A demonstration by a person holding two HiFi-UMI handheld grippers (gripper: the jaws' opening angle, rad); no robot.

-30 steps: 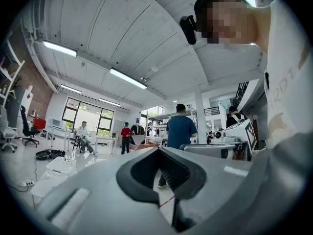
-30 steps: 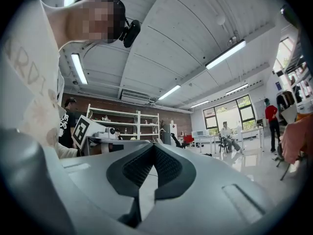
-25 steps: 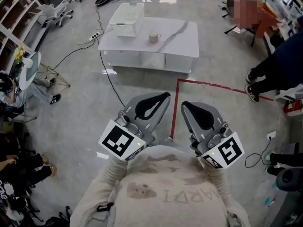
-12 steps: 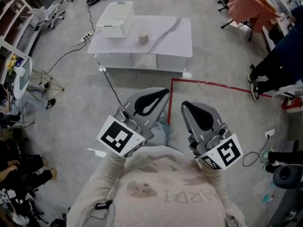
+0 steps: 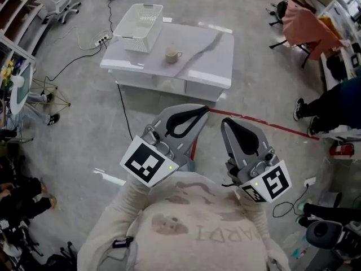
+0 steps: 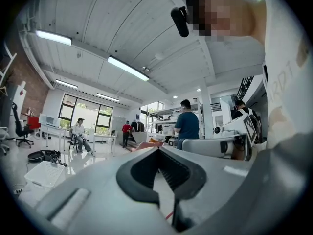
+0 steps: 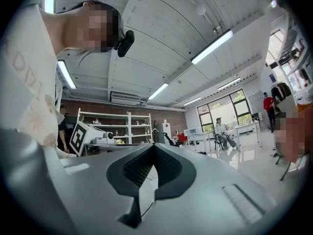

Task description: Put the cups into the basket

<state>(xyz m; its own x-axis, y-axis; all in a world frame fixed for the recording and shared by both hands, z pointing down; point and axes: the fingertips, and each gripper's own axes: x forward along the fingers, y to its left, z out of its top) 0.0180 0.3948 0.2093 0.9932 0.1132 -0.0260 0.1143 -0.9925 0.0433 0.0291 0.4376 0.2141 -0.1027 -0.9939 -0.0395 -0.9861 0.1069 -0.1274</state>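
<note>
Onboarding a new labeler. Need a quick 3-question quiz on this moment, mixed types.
1. True or false: the cup sits inside the basket.
2. Pick one. The left gripper and right gripper are: A) both shut and empty; B) both wide open; C) left shut on the cup.
3. Fill in: cup and basket both stand on the white ___.

Key:
1. False. The cup stands beside the basket, apart from it.
2. A
3. table
</note>
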